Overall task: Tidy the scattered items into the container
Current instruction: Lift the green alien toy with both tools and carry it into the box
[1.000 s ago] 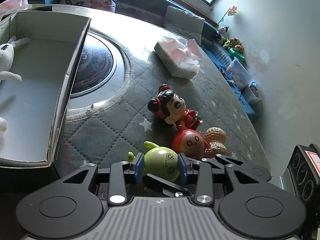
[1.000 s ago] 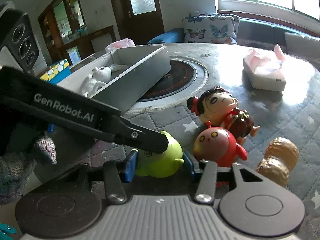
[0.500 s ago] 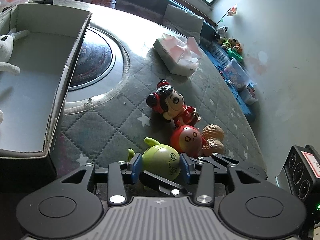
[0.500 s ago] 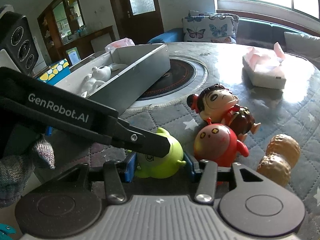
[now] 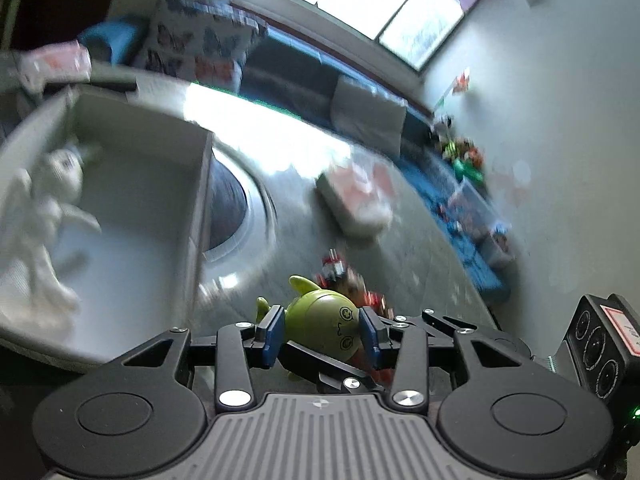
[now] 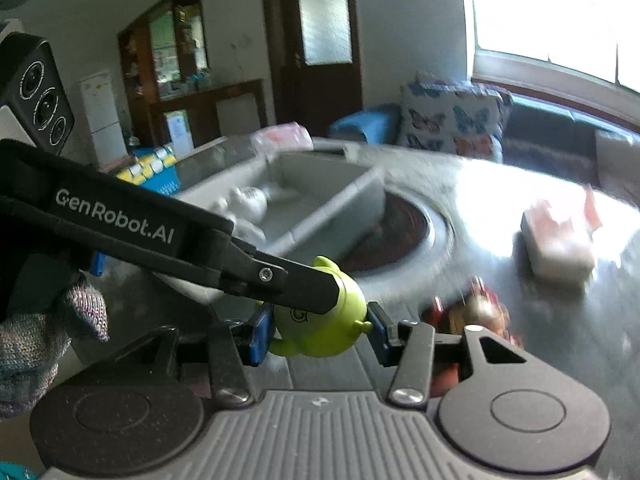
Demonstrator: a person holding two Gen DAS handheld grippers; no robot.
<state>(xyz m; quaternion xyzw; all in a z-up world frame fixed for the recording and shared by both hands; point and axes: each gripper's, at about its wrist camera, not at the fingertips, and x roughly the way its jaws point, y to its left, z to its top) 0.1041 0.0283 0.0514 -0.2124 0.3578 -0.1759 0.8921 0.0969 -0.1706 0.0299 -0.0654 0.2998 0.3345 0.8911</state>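
Glossy lime-green plastic forms the rounded toy (image 5: 322,330), an egg-shaped figure with small pointed ears and a printed face. It sits between the blue pads of the left gripper (image 5: 322,332), whose jaws are closed on its sides. In the right wrist view the same toy (image 6: 320,320) also lies between the blue pads of the right gripper (image 6: 320,332); whether those jaws press on it cannot be told. A black finger of the left tool crosses that view, ending at the toy's upper left.

Ahead and left of the jaws stands the grey box (image 5: 132,216), open-topped, flat-walled, with a white plush figure (image 5: 44,204) inside. Ahead and right lie red and brown figurines (image 6: 476,312) and a tissue pack (image 5: 356,200), all blurred. The tabletop (image 5: 420,248) carries a grey quilted cover around a dark round inset. Beyond are butterfly cushions (image 6: 452,120), a dark sofa and a bright window.
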